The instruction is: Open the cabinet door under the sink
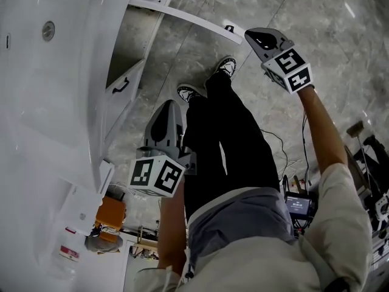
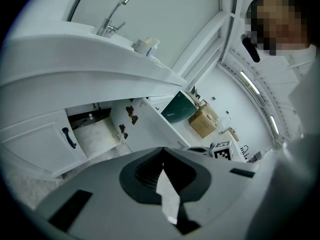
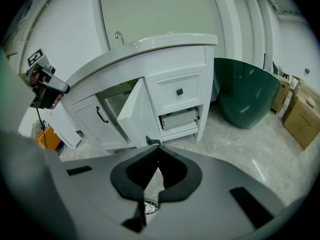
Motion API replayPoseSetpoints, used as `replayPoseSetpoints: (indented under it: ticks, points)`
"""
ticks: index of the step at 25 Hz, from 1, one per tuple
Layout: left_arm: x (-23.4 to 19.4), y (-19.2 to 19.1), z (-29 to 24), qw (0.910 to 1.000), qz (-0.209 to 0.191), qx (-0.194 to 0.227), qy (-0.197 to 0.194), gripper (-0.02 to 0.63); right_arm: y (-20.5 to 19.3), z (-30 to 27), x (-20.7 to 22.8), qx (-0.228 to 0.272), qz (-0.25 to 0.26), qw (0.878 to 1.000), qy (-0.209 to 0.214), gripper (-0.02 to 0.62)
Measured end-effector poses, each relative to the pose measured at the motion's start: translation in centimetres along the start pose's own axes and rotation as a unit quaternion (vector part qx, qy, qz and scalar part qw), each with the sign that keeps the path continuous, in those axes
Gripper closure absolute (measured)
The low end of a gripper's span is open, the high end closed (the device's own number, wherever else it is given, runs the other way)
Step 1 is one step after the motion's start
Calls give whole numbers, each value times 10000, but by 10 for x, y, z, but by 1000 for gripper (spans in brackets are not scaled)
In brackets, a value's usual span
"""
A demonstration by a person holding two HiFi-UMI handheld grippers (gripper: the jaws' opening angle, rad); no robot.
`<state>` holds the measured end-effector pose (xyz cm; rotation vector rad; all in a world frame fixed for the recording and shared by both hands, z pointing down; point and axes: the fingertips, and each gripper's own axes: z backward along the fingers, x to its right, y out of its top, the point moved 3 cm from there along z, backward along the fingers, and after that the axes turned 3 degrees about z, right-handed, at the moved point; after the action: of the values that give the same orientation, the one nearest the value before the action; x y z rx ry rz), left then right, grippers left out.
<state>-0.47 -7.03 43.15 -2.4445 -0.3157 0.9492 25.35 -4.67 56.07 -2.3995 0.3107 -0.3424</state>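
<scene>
The white vanity [image 3: 165, 59] under the sink [image 2: 75, 39] has its right cabinet door [image 3: 132, 114] swung wide open, edge-on in the head view [image 1: 182, 16]. The door's dark handle [image 3: 150, 141] [image 1: 229, 27] sits just past the tips of my right gripper [image 3: 159, 149] [image 1: 248, 34], whose jaws are shut with nothing between them. My left gripper [image 1: 170, 105] [image 2: 162, 151] hangs lower beside the person's legs, shut and empty, pointing at the open compartment [image 2: 95, 131]. The left cabinet door [image 2: 40, 141] stays closed, with its handle [image 2: 68, 137] showing.
A dark green tub [image 3: 245, 99] and cardboard boxes [image 3: 305, 114] stand right of the vanity. Drawers [image 3: 177, 91] flank the open door. An orange object [image 1: 111, 212] lies by the vanity's near end. Cables and equipment [image 1: 298, 202] sit on the marble floor [image 1: 292, 5] behind the person.
</scene>
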Motion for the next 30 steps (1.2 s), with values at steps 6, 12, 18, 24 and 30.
replayPoseSetpoints:
  ticks: [6,12,18,24,30]
  points:
    - [18,21,22,9995,-241,218,-60,607,20,31,-14,163,-218,9995,-138,584]
    - [45,48,41,9973,-466,489,-287,606,47,71,-29,338,-375,9984,-246,584]
    - [59,59,67,9951,-607,639,-443,607,67,115,-47,434,-463,9971,-414,584]
    - [63,57,93,9948,-426,641,-663,607,84,141,-65,619,-472,9955,-542,584]
    - [71,62,122,9936,-393,814,-679,607,99,164,-89,711,-514,9942,-621,584]
